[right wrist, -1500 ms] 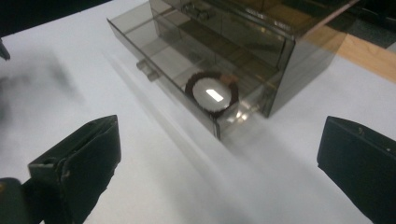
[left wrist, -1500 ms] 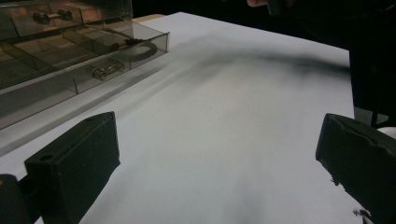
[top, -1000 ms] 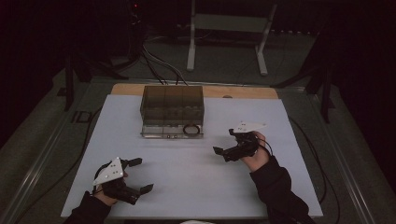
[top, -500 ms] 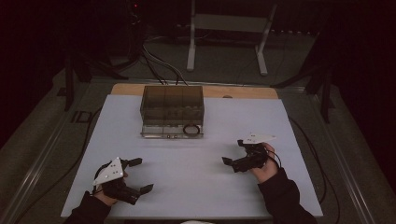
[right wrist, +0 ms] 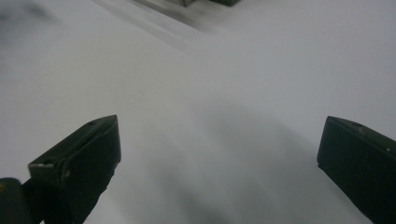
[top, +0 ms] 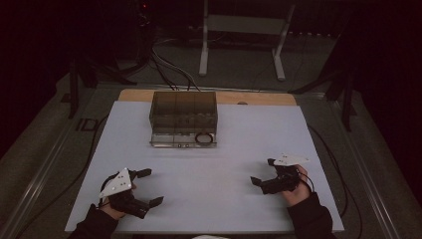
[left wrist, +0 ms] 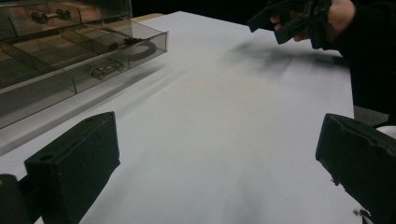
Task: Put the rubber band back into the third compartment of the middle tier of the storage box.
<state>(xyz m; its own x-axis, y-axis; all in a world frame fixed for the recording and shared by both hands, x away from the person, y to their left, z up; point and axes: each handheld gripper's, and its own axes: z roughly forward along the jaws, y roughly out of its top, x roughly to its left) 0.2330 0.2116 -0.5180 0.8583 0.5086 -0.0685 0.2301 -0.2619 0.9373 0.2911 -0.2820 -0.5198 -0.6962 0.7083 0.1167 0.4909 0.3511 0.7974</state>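
The room around the desk [top: 209, 164] is dark; past its far edge only a pale metal stand [top: 244, 30] and some cables on the floor can be made out. The desk top is a plain white sheet with a strip of wood showing at the back.

Near the far middle stands a smoky clear organizer box [top: 183, 118], divided into compartments. A black ring [top: 203, 138] lies in its front right corner, and the left gripper view shows small metal parts in other compartments, too blurred to name; the box is cut off there at the left edge.

The left tool [top: 148, 187] rests at the near left, jaws spread wide with nothing between them. The right tool [top: 263, 172] is at the near right, low over the desk, jaws likewise wide apart and empty. Both are well apart from the box. The right gripper view is motion-blurred, with just a corner of the box at its top edge.
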